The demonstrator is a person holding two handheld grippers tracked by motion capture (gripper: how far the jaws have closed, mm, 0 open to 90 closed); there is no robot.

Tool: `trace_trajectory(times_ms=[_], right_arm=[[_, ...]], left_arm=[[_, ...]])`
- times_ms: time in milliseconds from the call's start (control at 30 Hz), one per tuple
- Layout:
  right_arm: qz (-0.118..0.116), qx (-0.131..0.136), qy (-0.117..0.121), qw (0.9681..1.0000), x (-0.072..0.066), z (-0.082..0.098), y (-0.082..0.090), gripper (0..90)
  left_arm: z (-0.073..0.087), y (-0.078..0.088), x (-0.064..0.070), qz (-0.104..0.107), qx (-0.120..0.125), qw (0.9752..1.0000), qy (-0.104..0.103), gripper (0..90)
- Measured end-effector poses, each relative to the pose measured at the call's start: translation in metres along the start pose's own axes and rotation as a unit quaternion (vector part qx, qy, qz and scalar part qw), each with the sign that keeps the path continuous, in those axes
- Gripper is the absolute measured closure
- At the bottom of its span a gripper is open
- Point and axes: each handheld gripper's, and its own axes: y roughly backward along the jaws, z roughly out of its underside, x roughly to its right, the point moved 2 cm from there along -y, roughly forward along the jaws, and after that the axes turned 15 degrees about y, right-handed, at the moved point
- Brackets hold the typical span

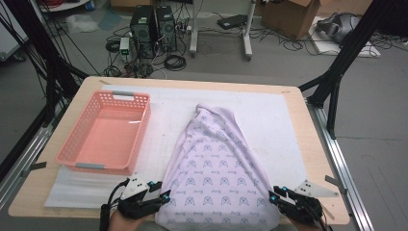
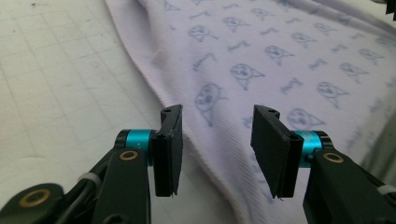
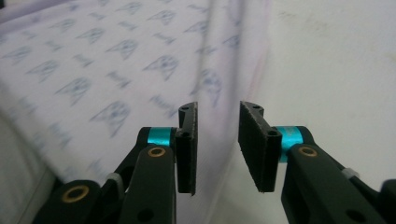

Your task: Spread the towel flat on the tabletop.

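A pale lilac cloth (image 1: 216,168) printed with small blue figures lies bunched on the white mat (image 1: 269,110), narrow at the far end and wide at the near edge of the table. My left gripper (image 1: 166,196) sits at the cloth's near left corner. In the left gripper view it (image 2: 218,112) is open, and the cloth's hem (image 2: 280,56) runs under the gap without touching the pads. My right gripper (image 1: 274,195) is at the near right corner. In the right gripper view it (image 3: 218,106) is open too, with the cloth's edge (image 3: 93,60) passing beneath and between the jaws.
A pink plastic basket (image 1: 68,139) stands on the left of the mat with nothing in it. The wooden table (image 1: 312,144) ends just right of the mat. Black frame posts rise beside the table, with computers and cables on the floor beyond.
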Motion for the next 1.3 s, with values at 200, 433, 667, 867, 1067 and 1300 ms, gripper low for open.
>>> trace_trajectory(times_ms=[200, 433, 667, 867, 1067, 1300], right_arm=[[0.029, -0.027, -0.019, 0.9991, 0.014, -0.009, -0.030, 65.6], [0.016, -0.043, -0.007, 0.9989, 0.021, -0.012, -0.041, 84.1], [-0.011, -0.050, 0.009, 0.9987, 0.024, -0.013, -0.041, 86.7], [-0.037, -0.053, 0.027, 0.9976, 0.022, -0.007, -0.029, 87.0], [-0.065, -0.049, 0.042, 0.9958, 0.020, 0.004, -0.011, 85.5], [-0.053, 0.008, 0.010, 0.9985, 0.048, -0.021, -0.027, 68.5]], left_arm=[[-0.011, -0.014, -0.006, -0.017, 0.007, 0.9998, 0.004, 50.4], [-0.022, -0.031, -0.010, -0.024, -0.013, 0.9996, -0.003, 49.4], [-0.025, -0.038, -0.007, -0.042, -0.035, 0.9979, -0.036, 76.9], [-0.022, -0.025, -0.002, -0.038, -0.058, 0.9963, -0.051, 85.8], [-0.019, -0.016, 0.000, -0.011, -0.065, 0.9970, -0.041, 82.6], [-0.055, -0.044, -0.008, 0.000, -0.007, 1.0000, -0.006, 56.1]])
